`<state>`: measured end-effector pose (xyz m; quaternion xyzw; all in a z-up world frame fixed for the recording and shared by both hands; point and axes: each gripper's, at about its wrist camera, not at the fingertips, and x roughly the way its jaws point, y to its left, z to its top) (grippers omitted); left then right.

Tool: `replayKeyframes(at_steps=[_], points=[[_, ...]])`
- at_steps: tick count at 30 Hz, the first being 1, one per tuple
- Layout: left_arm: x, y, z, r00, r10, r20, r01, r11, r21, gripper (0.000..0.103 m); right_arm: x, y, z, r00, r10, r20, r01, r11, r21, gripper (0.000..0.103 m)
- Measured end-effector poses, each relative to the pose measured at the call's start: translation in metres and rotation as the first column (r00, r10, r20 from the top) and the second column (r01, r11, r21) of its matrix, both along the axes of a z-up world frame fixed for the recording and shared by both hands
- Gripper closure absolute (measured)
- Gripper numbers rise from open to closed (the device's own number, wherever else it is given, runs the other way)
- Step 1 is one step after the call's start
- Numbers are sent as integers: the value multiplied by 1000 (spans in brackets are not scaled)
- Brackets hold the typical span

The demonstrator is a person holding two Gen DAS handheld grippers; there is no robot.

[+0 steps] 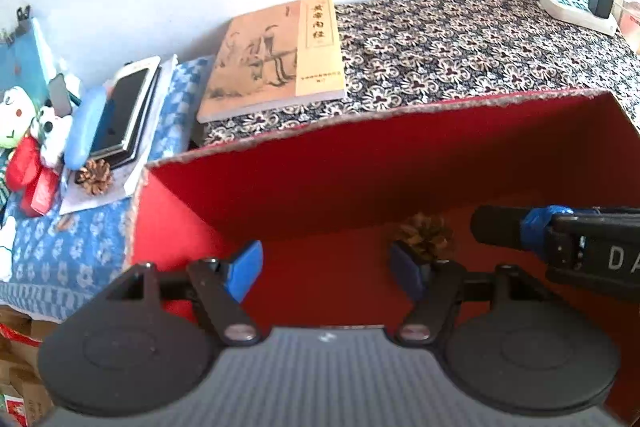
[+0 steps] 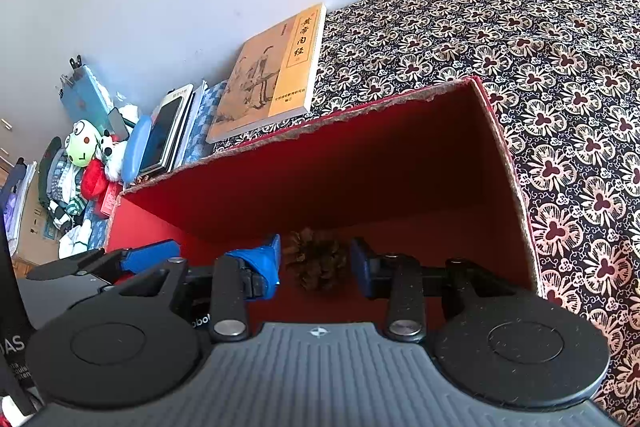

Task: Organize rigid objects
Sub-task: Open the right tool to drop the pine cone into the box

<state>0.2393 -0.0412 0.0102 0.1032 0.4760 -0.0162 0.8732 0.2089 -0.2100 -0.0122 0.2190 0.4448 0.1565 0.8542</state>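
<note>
Left wrist view: the left gripper (image 1: 326,269) is held over the open red box (image 1: 360,163), its blue fingers (image 1: 244,269) spread wide with nothing between them. A pine cone (image 1: 426,235) is seen on the box floor, just beyond the right-hand finger and partly hidden by it. The right gripper (image 1: 560,239) enters from the right edge of this view, inside the box; its fingertips cannot be made out here. A second pine cone (image 1: 94,175) is located outside the box, on papers beside a phone (image 1: 124,113) and a blue case (image 1: 82,131). A book (image 1: 276,59) lies flat on the patterned cloth (image 1: 480,55) behind the box, and a power strip (image 1: 576,9) with a plugged-in adapter is set at the far right corner. Soft toys (image 1: 28,131) are grouped at the left edge.

Right wrist view: the right gripper (image 2: 316,263) is pointed down into the red box (image 2: 504,155). The pine cone (image 2: 316,259) sits between its fingers (image 2: 268,263) on the box floor — a narrow gap is visible on each side, so the pads are not pressed on it. No grip is established. The left gripper (image 2: 120,261) is seen at the left, alongside. The book (image 2: 272,75) and the patterned cloth (image 2: 560,67) are visible behind the box.
</note>
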Motion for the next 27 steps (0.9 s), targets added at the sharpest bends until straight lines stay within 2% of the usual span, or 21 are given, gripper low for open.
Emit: replayKeyframes(at_steps=[6,15,19,23,27], points=[[-4,-1,3,999,-2,36,2,1000,2,31,-4,-3,0,1000,2,24,-2,1000,31,84],[-9,-2,7,997,-8,81,8,1000,-2,32,-13,-4,5,997,-39,72,38,999,13,84],[-15,-3,10,992,-30,124,30,1000,-2,32,-19,-7,8,991,-72,113,70,997,19,84],[-19,-4,13,988,-43,152,43,999,1,32,-29,-4,15,982,-103,156,108,994,-25,82],[-27,-2,20,982,-37,183,42,999,-21,31,-45,0,24,975,-89,203,99,994,-44,81]])
